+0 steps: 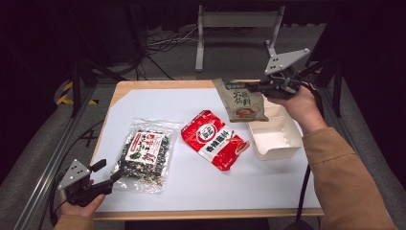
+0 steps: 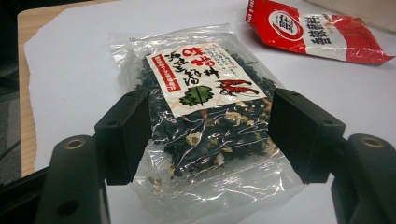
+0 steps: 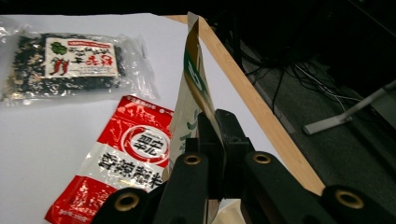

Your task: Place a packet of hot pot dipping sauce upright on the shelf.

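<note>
Tabletop, white sheet over wood, dark room behind.
Left gripper [image 1: 106, 173] open astride clear seaweed bag [image 1: 143, 154]; red pouch [image 1: 215, 139] mid-sheet; right gripper [image 1: 254, 87] clamped on tan pouch [image 1: 242, 102], held above white tray [image 1: 276, 139]; floor cables beyond.

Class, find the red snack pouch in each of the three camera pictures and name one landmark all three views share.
High view: red snack pouch at table centre, left of the white box.
Left gripper view: top right.
Right gripper view: lower left.
Shared landmark: the clear seaweed bag, beside the pouch.
</note>
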`<state>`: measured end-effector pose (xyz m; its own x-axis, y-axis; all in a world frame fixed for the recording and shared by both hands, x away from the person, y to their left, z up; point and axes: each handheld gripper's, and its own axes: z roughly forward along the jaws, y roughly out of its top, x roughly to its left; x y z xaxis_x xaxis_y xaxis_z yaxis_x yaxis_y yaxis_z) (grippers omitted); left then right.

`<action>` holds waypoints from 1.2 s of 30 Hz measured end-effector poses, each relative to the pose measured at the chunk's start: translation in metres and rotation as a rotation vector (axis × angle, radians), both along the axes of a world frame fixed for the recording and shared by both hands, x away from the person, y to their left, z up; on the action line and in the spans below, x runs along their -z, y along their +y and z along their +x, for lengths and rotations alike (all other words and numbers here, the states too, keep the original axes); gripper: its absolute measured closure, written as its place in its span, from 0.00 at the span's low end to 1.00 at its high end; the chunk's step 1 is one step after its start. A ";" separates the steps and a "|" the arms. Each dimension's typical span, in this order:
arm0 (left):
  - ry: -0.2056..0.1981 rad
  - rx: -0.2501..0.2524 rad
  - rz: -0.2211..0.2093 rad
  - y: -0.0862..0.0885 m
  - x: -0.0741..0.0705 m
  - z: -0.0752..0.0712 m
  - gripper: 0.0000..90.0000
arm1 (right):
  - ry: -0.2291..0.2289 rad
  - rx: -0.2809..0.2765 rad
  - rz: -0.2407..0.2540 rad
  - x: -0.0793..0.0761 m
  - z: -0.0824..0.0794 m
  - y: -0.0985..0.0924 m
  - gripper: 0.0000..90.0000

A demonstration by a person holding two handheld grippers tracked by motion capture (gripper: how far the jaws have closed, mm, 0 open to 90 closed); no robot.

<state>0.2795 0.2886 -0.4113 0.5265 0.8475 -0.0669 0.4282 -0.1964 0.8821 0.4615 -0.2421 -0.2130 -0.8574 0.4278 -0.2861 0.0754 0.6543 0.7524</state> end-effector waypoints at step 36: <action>0.017 0.001 -0.006 0.002 0.004 0.002 0.34 | -0.080 0.060 -0.034 0.009 0.061 -0.046 1.00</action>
<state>0.2816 0.2903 -0.4152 0.5260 0.8466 -0.0814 0.4430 -0.1910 0.8759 0.5229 -0.2877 -0.2218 -0.8043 0.4665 -0.3680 0.0554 0.6756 0.7352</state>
